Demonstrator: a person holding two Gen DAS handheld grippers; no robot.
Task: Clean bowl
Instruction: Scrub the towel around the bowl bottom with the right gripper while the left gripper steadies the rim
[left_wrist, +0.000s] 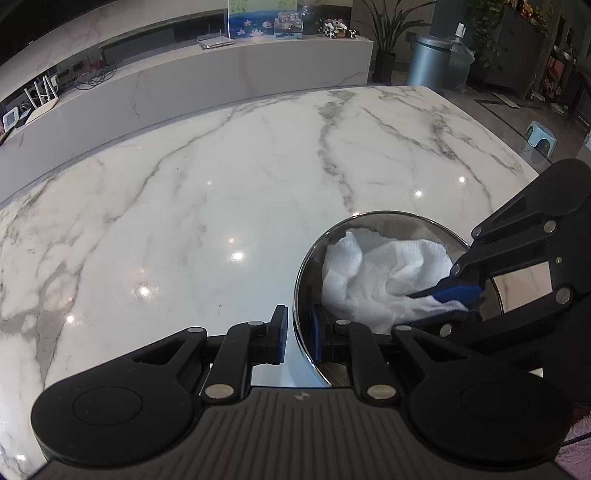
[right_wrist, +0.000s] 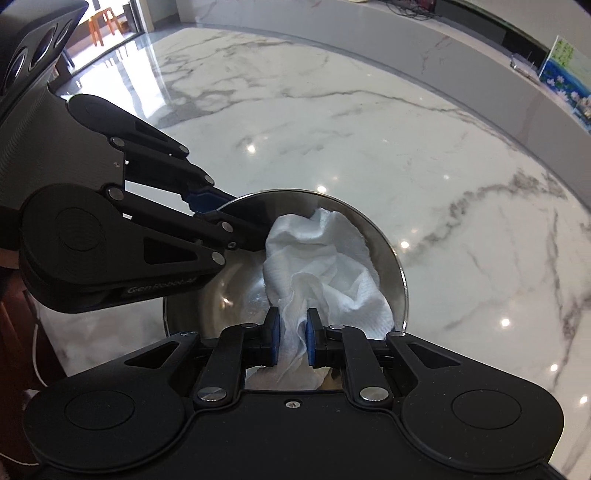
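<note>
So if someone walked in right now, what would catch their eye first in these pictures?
Probably the shiny steel bowl on the white marble table, stuffed with a crumpled white cloth. Next, the right gripper pinching that cloth inside the bowl, and the left gripper clamped on the bowl's rim.

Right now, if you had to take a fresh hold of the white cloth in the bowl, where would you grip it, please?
Probably the raised crumpled fold at the far end of the white cloth, coming from above. That part stands clear of the steel bowl wall, while the near end is already pinched in the right gripper.
</note>
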